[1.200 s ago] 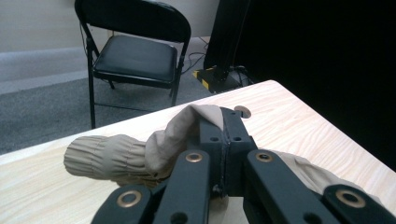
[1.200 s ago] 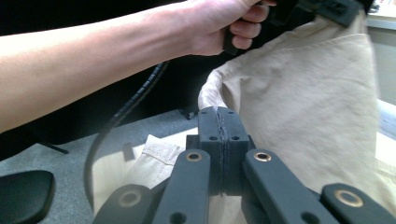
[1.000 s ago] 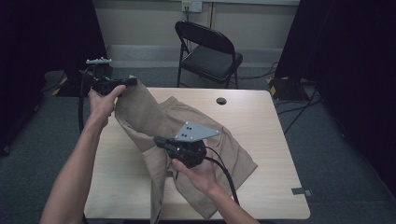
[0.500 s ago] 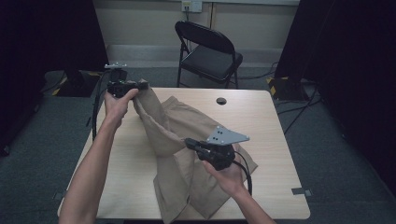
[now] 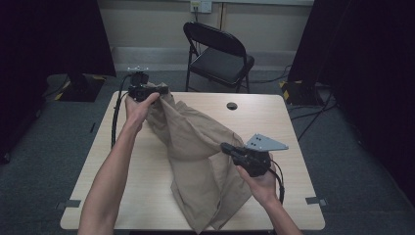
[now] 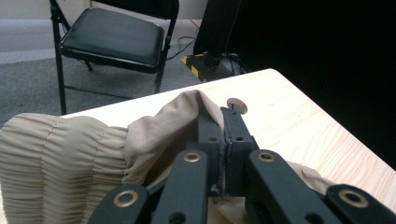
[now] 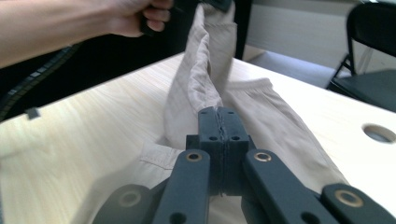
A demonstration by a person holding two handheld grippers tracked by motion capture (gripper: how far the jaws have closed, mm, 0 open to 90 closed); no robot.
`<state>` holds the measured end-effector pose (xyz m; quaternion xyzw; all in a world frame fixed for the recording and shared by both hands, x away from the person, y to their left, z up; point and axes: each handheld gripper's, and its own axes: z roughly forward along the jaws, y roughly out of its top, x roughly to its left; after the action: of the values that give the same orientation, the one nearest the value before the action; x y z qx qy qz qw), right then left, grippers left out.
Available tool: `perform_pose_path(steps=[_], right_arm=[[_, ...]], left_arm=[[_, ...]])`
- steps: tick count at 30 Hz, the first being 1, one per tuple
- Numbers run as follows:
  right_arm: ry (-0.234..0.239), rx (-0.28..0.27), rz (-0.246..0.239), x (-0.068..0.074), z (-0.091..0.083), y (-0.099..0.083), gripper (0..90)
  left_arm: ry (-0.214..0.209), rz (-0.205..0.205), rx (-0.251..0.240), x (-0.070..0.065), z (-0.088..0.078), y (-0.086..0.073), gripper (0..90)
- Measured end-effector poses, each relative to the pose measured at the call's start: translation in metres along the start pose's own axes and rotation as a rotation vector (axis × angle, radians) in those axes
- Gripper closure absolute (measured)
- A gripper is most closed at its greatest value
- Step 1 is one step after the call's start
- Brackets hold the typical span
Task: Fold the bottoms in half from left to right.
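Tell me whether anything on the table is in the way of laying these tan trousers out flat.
Nothing visible is. Both the left gripper and the right gripper are already shut on the trousers, and the table around them is bare wood. The only feature is a small round hole near the far edge, flush with the top.

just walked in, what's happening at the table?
A person is handling a pair of tan trousers with a hand-held claw in each hand. The left claw is shut on the elastic waistband at the far left corner of the wooden table, holding it raised. The right claw is shut on the cloth further down, near mid-table. The fabric hangs between them, and the legs trail off the near edge.
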<state>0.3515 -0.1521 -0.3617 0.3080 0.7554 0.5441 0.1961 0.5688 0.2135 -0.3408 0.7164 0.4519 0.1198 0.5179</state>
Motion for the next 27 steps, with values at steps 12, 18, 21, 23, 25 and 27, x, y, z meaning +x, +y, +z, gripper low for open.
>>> perform_pose_path(steps=[12,18,21,23,25,27], right_arm=[[-0.087,0.066,0.064,-0.040,0.000,-0.025,89.9],[-0.110,0.100,0.083,-0.048,0.005,-0.031,89.9],[-0.115,0.107,0.089,-0.053,0.007,-0.033,89.8],[-0.120,0.116,0.094,-0.057,0.008,-0.034,89.8],[-0.126,0.123,0.103,-0.062,0.009,-0.034,89.8],[-0.130,0.129,0.107,-0.066,0.011,-0.034,89.8]], left_arm=[[-0.070,0.049,-0.013,-0.020,0.011,0.004,68.1],[-0.068,0.093,-0.023,-0.030,-0.004,0.008,59.8],[-0.082,0.116,-0.039,-0.035,-0.013,0.007,59.8],[-0.088,0.126,-0.049,-0.040,-0.019,0.003,59.6],[-0.095,0.148,-0.035,-0.045,-0.023,0.000,59.6],[-0.101,0.163,-0.042,-0.049,-0.027,-0.004,59.6]])
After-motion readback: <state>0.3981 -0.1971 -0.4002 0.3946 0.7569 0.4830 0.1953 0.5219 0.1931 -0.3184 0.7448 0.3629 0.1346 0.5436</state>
